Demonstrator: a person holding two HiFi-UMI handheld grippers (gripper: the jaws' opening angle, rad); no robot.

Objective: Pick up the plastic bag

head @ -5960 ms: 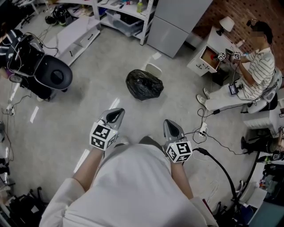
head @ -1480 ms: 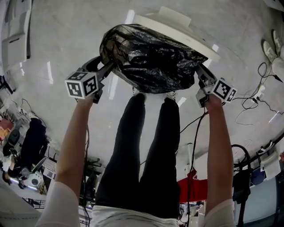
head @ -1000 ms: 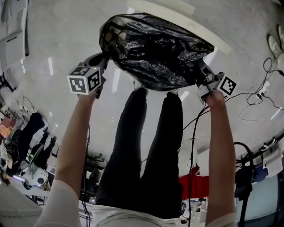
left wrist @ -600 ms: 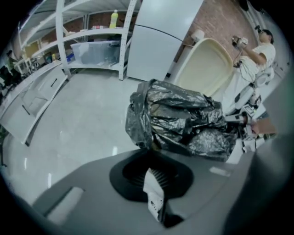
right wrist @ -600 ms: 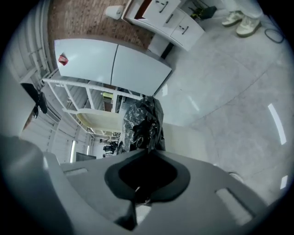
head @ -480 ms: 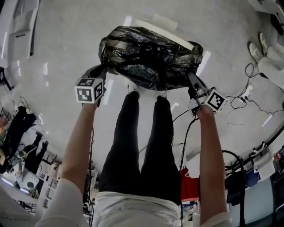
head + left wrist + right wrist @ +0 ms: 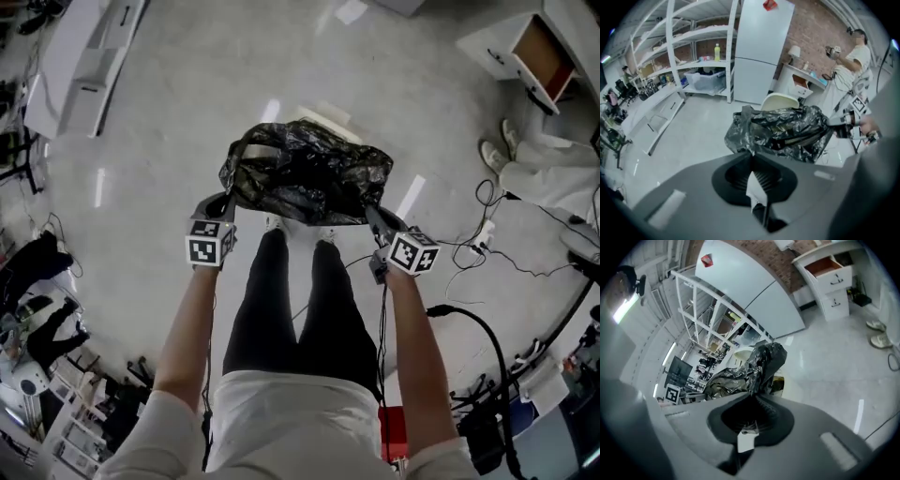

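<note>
Both arms (image 7: 184, 337) stretch down, left gripper (image 7: 228, 200) and right gripper (image 7: 369, 210) jaws clamping plastic bag (image 7: 305, 173) (opposite ends).

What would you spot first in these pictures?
A crinkly black plastic bag hangs in the middle, above the pale floor. The left claw and the right claw are each shut on one end of it. A white cabinet stands top right.

I see a white top (image 7: 291, 422), black trousers (image 7: 281, 309), pale shoes (image 7: 274, 223); the grey left gripper (image 7: 228, 199) and right gripper (image 7: 368, 210) each bear a black-and-white marker cube (image 7: 210, 244).
</note>
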